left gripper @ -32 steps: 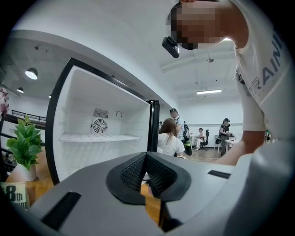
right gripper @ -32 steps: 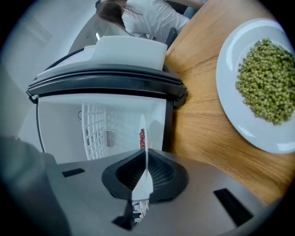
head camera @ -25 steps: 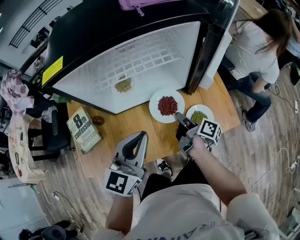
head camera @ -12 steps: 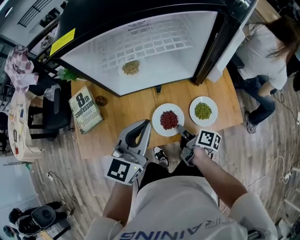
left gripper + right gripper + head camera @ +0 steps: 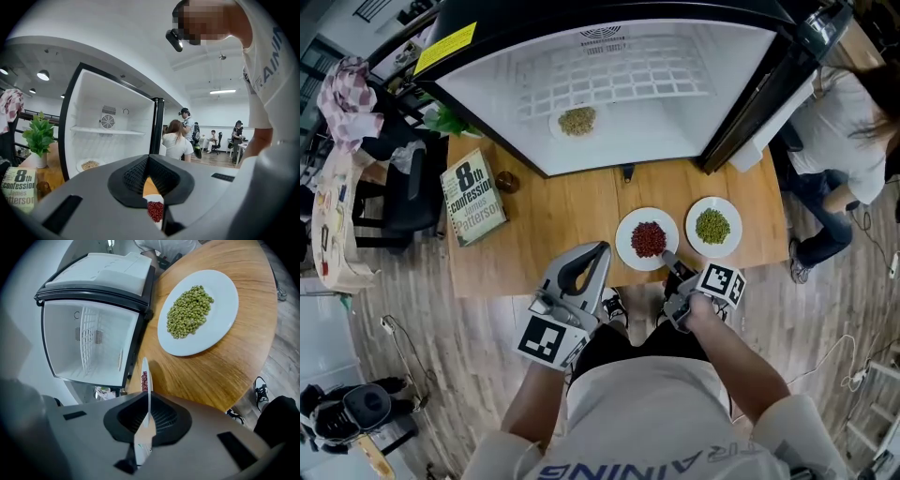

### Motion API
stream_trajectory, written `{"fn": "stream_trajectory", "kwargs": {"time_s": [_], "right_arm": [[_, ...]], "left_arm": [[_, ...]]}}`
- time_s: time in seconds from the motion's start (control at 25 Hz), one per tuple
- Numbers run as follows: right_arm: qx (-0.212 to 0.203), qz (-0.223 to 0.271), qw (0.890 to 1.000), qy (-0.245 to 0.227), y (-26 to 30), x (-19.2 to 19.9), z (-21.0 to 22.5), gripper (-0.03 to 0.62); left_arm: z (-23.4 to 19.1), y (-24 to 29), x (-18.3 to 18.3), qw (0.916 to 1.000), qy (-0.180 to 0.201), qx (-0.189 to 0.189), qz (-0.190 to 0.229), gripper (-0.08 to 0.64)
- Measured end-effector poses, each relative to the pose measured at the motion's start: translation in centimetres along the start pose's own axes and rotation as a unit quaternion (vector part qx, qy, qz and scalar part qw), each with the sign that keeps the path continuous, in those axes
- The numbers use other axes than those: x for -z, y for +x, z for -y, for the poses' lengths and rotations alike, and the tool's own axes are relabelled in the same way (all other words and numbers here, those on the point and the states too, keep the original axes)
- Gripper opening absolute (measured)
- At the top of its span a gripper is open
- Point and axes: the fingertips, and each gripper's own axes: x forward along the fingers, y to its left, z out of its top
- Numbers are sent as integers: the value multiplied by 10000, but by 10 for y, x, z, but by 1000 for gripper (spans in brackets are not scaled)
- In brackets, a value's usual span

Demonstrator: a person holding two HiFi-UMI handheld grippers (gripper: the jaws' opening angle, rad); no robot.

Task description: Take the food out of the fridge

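At the near edge of the table (image 5: 562, 225), the right gripper (image 5: 667, 256) is pinching the rim of the red bean plate (image 5: 625, 234), left gripper (image 5: 600, 251) pressed together and empty, so a careless release there could tip it onto the floor (image 5: 441, 356).

The table (image 5: 553, 225) is smooth-grained wood, faintly sheened. The red-bean plate (image 5: 624, 239) and pea plate (image 5: 712, 204) are glossy white (ceramic, by the look). The fridge (image 5: 487, 103) is smooth white plastic inside, gloss black outside.
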Motion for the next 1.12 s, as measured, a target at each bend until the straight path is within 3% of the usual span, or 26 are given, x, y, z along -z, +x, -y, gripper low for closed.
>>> {"fn": "stream_trajectory", "kwargs": {"time_s": [0.32,0.4,0.48,0.6,0.76,0.96,1.12], "right_arm": [[221,0,9990,-391,4,0,1,41],[294,-75,9974,-655,5,1,-1,108],[481,-225,9917,-1170,6,3,-3,127],[815,-520,9739,-2053,8,8,-5,162],[1158,-932,9397,-3081,11,14,-5,194],[1443,-1419,9030,-3789,13,23,5,221],[1656,-1540,8686,-4410,10,26,9,222]], "left_arm": [[3,-8,6,9999,-47,-80,-39,6],[4,-10,8,9999,-3,-77,-90,6],[3,-11,9,9999,26,-85,-110,6],[0,-13,7,9999,-12,-131,-77,6],[-1,-14,8,9998,-100,-133,-137,6],[-5,-17,8,9998,-27,-134,-123,6],[-6,-19,6,9998,-41,-150,-115,6]]}}
